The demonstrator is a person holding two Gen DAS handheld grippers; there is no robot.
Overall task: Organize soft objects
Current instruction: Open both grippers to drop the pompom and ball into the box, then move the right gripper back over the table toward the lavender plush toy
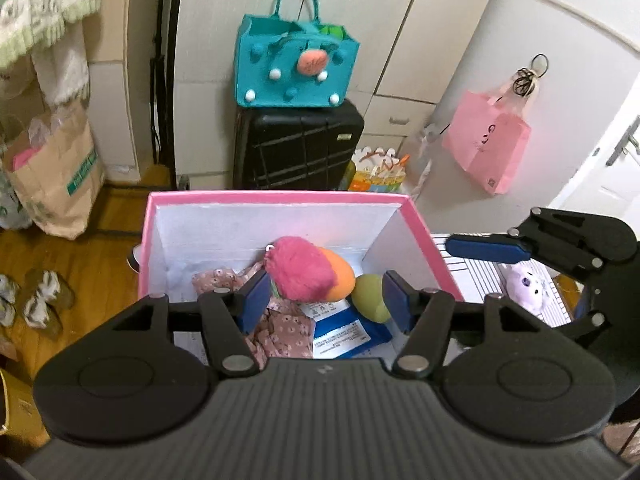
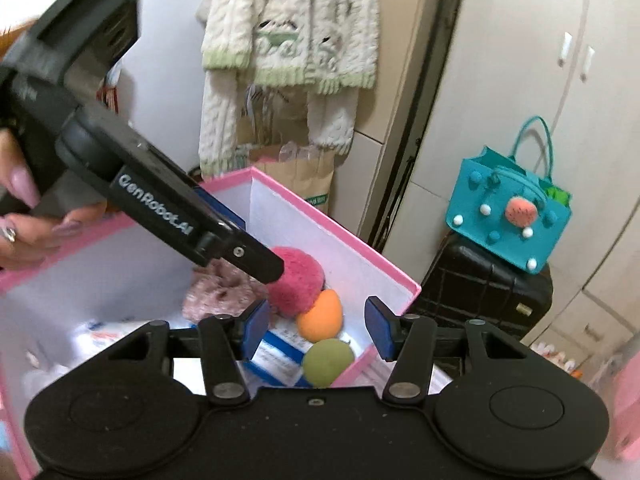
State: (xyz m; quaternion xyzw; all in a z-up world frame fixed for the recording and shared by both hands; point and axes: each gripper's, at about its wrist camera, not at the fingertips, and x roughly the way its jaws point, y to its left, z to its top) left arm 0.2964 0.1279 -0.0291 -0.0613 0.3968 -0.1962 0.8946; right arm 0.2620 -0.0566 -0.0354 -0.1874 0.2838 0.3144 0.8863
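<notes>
- Nearest in the left wrist view, the left gripper (image 1: pixel 324 298) hangs over the open pink box (image 1: pixel 280 197), its two blue-padded fingers (image 1: pixel 253 300) spread wide with nothing between them.
- Just beyond those pads, inside the box, lies a fuzzy pink plush ball (image 1: pixel 302 268) joined to a smooth orange ball (image 1: pixel 340 274). The pink part is shaggy and raspberry-coloured, with a small ring at its top.
- Beside the orange ball sits a dull green ball (image 1: pixel 372 298), touching the box's right inner wall.
- Under these soft things lie a pink floral cloth (image 1: pixel 276 326) and a blue and white packet (image 1: pixel 348 330) on the white box floor.
- From the right wrist view, the right gripper (image 2: pixel 318 330) is also open wide, empty, poised above the near right part of the same box, with the green ball (image 2: pixel 328 362) between its pads in the picture.
- In that view the left gripper's black body reaches in from the upper left, tilted downward, its tip touching or just at the pink plush ball (image 2: pixel 298 286). A hand (image 2: pixel 28 216) with long pale pink nails grips its handle.
- To the right of the box, on a white lined surface (image 1: pixel 476 276), rests a small lilac plush toy (image 1: pixel 526 284), near the right gripper's blue pad.
- Farther back, a black suitcase (image 1: pixel 298 146) stands behind the box, with a teal felt bag (image 1: pixel 294 68) on top.
- A pink carrier bag (image 1: pixel 488 144) hangs on the white wall at right; a brown paper bag (image 1: pixel 56 176) stands on the wooden floor at left.
- A cream knitted jumper (image 2: pixel 292 36) hangs high above the paper bag.
</notes>
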